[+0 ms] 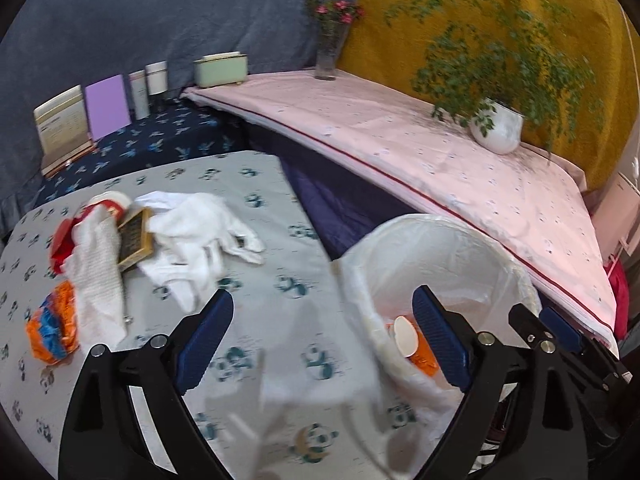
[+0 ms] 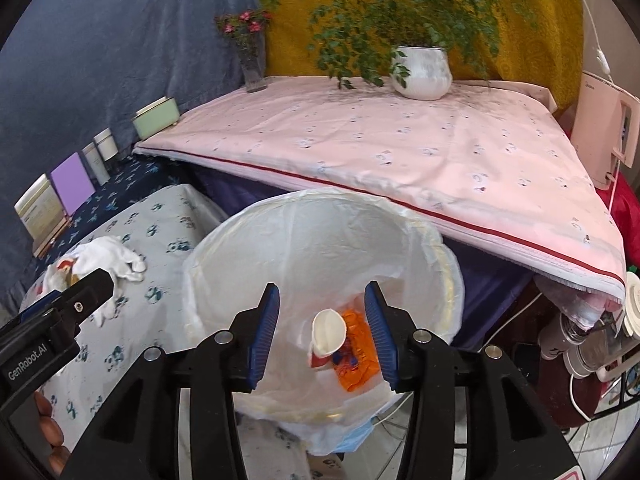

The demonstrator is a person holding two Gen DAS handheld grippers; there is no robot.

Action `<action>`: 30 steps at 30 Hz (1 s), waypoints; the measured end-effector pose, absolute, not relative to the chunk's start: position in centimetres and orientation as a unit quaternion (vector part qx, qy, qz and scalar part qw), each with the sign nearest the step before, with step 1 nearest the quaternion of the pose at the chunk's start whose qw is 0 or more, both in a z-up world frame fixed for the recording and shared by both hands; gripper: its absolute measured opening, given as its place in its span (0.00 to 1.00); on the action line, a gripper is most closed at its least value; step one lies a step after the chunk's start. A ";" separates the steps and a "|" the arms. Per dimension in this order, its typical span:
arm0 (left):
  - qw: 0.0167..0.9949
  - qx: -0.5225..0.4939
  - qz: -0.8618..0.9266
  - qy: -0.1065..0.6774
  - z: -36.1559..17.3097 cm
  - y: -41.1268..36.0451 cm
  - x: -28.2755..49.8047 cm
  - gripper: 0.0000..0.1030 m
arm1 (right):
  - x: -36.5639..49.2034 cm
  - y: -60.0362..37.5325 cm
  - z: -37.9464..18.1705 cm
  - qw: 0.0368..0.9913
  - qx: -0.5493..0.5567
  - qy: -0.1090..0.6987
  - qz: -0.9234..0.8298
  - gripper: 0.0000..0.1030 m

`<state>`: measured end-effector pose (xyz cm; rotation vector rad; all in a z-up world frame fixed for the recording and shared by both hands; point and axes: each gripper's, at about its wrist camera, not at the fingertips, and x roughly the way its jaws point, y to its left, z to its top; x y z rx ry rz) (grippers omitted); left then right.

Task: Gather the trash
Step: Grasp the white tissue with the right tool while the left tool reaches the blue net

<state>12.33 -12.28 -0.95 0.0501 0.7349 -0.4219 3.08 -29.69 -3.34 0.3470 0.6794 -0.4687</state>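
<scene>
A bin with a white liner [image 1: 448, 240] [image 2: 320, 224] stands beside the panda-print table [image 1: 280, 280]. In it lie a white paper cup [image 2: 329, 330] [image 1: 405, 336] and an orange wrapper [image 2: 360, 356]. My right gripper [image 2: 322, 320] hovers open above the bin mouth; the cup shows below, between the pads and untouched. My left gripper [image 1: 324, 336] is wide open over the table edge, holding nothing. On the table's left lie a crumpled orange-blue wrapper [image 1: 52, 328], a red-and-white packet [image 1: 64, 240], a small brown box [image 1: 136, 238], a white mesh cloth [image 1: 96, 280] and white gloves [image 1: 196, 232].
A pink-covered surface [image 2: 400, 148] behind the bin carries a white plant pot [image 2: 424, 72] and a flower vase [image 2: 252, 60]. Books and a purple card [image 1: 108, 106], jars and a green box [image 1: 220, 68] line the back. A pink kettle [image 2: 604, 128] stands far right.
</scene>
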 end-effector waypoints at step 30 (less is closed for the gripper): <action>0.911 -0.034 -0.030 0.410 -5.6 10.2 17.2 0.74 | 11.5 -8.6 -3.1 0.920 0.085 0.381 -0.040 0.49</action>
